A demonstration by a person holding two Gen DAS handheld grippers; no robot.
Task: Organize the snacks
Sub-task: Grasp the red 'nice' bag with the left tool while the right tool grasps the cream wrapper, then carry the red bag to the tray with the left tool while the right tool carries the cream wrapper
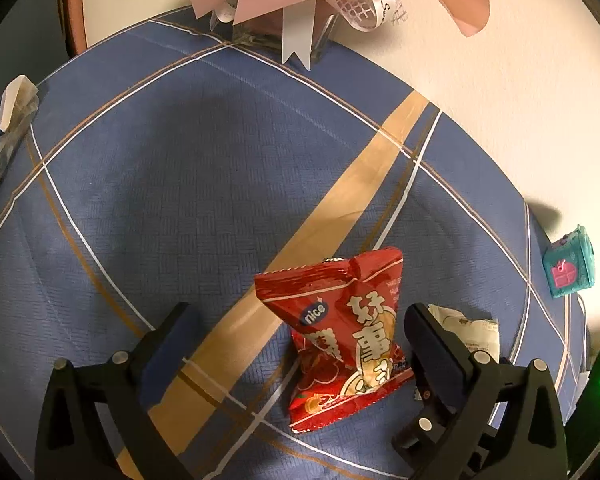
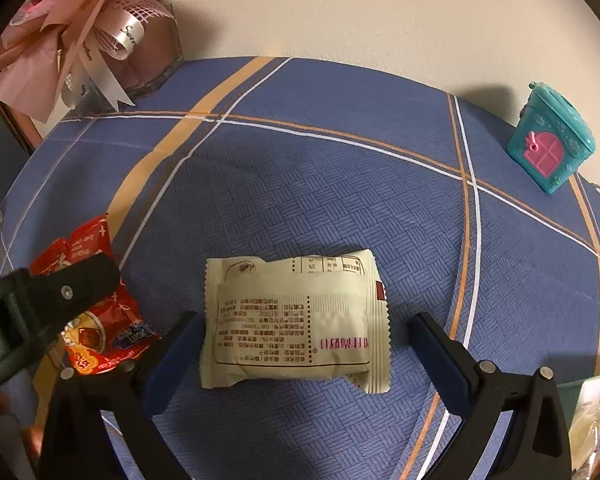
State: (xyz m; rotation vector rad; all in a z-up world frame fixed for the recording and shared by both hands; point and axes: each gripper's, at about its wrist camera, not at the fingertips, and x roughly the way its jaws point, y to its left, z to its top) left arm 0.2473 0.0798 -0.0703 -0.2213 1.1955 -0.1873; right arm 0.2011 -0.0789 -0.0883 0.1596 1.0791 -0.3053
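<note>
- Both tongs we hold are spread wide, pinching nothing: our left gripper (image 1: 300, 344) straddles a red snack bag (image 1: 340, 340), and our right gripper (image 2: 304, 344) straddles a cream snack packet (image 2: 296, 320).
- Our red snack bag lies crumpled on the blue tablecloth (image 1: 160, 200), closer to the right finger of the left tongs than to the left one; we cannot tell whether it touches that finger.
- Our cream snack packet lies flat, printed back upward, between the right tongs' fingers, its left edge just beside the left finger and a clear gap on the right.
- From the right wrist view we see the red bag to the left of the cream packet, with one black finger (image 2: 76, 288) of the left tongs over it.
- Farther out, we see a teal toy house (image 2: 552, 140) with a pink door standing at the table's far right edge by the wall.
- At the far left corner stands a pink bouquet (image 2: 80, 28) with white ribbon.
- At the left edge, in the left wrist view, we see a clear wrapper (image 1: 4, 136), only partly visible.
</note>
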